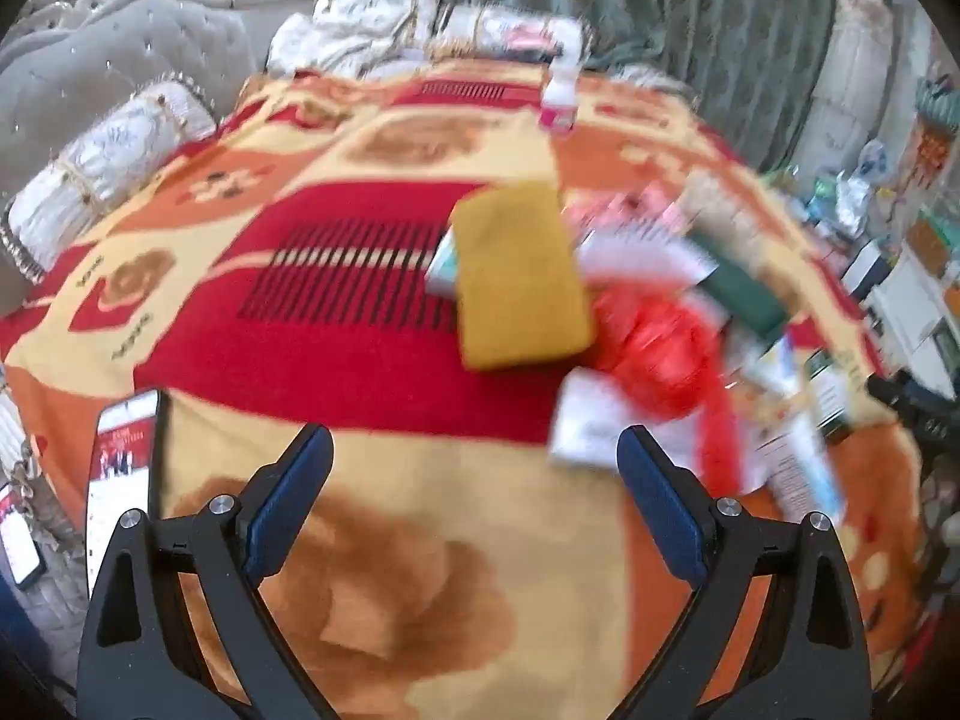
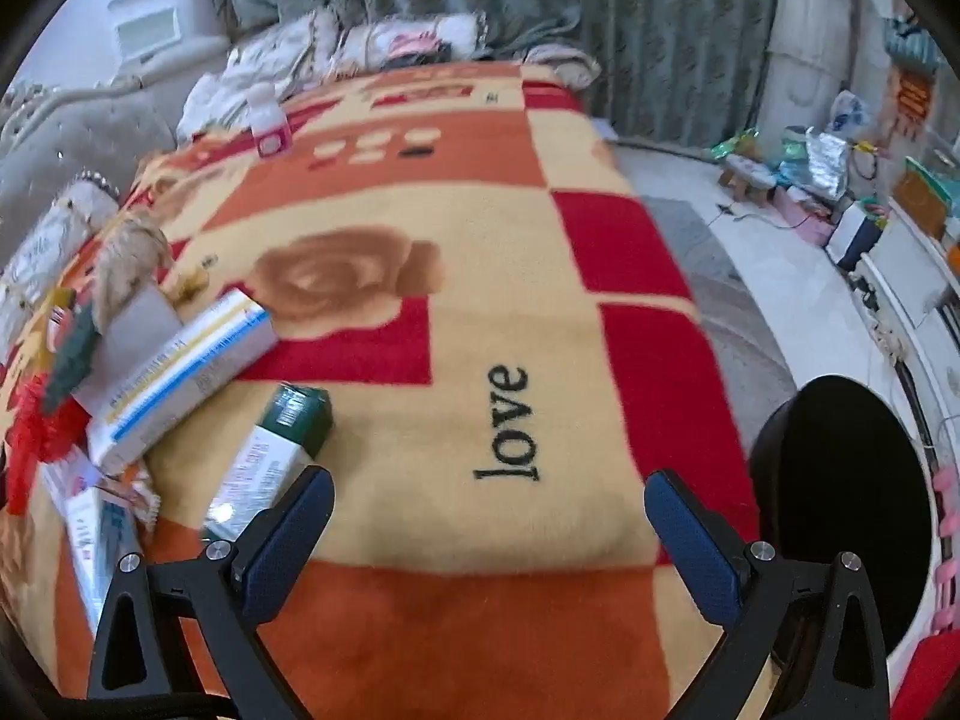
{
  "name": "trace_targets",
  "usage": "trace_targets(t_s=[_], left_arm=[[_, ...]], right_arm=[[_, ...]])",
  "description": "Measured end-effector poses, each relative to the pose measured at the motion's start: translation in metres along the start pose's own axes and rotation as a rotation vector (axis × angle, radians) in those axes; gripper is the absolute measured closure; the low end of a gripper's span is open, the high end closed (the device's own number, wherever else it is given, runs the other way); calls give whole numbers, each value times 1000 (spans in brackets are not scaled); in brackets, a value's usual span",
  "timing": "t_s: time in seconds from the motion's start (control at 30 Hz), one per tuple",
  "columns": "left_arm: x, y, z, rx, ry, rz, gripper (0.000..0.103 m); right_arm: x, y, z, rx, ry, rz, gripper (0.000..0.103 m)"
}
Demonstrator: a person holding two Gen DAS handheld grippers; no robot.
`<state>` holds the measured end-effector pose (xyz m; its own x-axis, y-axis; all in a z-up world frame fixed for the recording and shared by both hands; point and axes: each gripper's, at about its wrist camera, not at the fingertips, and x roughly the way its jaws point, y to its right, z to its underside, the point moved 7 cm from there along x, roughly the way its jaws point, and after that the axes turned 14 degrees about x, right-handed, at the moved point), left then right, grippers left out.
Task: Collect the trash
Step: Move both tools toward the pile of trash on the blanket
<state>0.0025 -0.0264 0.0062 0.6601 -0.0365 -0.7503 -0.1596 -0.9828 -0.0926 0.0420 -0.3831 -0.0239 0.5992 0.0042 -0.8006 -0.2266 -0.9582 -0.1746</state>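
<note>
Left gripper (image 1: 474,450): jaws wide apart, empty, over blanket (image 1: 336,360).
Right gripper (image 2: 489,498): jaws wide apart, empty; green-and-white box (image 2: 270,456) just beside its left finger, not between jaws.
Trash pile: right of centre in left view, lower left in right view.
Long white box (image 2: 186,378): likely light, stiff cardboard, crushable; grip across narrow sides.
Red plastic bag (image 1: 654,348): limp, slippery; pinch bunched fold.
Yellow pad (image 1: 519,282): looks soft; take by edge.
Black bin (image 2: 840,504) lower right, probable drop place.
</note>
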Motion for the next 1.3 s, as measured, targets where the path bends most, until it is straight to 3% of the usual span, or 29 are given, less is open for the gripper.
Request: trace_targets(t_s=[0.2, 0.43, 0.7, 1.3], left_arm=[[-24, 23, -31, 1, 89, 55, 7], [-35, 48, -50, 16, 143, 86, 7], [-43, 60, -64, 13, 179, 95, 7], [-49, 66, -72, 19, 200, 67, 7]], right_arm=[[-38, -30, -7, -22, 89, -55, 0], [-71, -66, -21, -61, 169, -114, 0], [-98, -81, -29, -76, 238, -159, 0], [-109, -93, -36, -86, 264, -182, 0]])
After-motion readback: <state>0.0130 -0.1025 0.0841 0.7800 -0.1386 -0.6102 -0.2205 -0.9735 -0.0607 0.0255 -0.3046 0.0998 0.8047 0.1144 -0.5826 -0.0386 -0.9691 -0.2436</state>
